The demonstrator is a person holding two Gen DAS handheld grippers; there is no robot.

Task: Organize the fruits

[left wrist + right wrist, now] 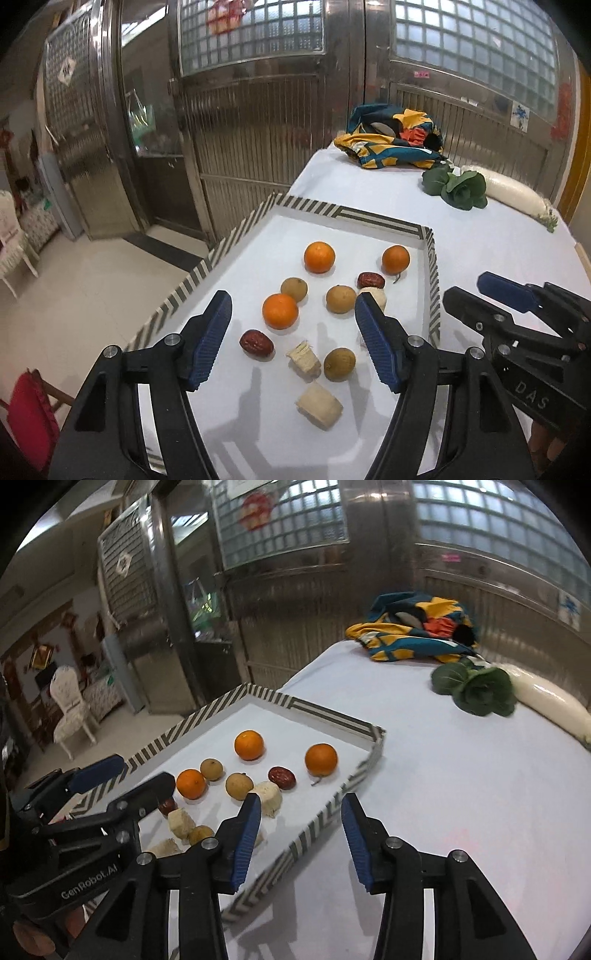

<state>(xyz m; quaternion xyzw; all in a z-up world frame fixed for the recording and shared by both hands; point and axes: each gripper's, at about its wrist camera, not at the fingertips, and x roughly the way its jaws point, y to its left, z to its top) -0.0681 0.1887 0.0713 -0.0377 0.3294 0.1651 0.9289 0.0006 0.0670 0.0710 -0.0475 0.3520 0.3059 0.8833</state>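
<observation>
Fruit all in the tray (432, 258), on its white liner at the near end of the bench (498, 236). Three oranges (319, 257), three longans (341, 298), two red dates (256, 344) and three pale cut chunks (320, 405), mixed together with no kind gathered to itself; likely laid loose so each can be picked singly. Fits either a scatter awaiting sorting or a spread meant as it lies; impossible to settle from this alone.

Left hand-held gripper (291, 332) spread wide and empty, hovering over the tray's near half, jaws bracketing an orange, a date and a chunk from above; probably poised there to choose among them. Right hand-held gripper (301, 834) also spread and empty, held over the tray's right rim and the bare cloth beside it, perhaps kept clear of the left one's reach.

Further back, well apart from the tray: leafy greens (456, 186), a white radish (513, 192), a bright folded cloth (391, 142), seemingly no part of the fruit.
</observation>
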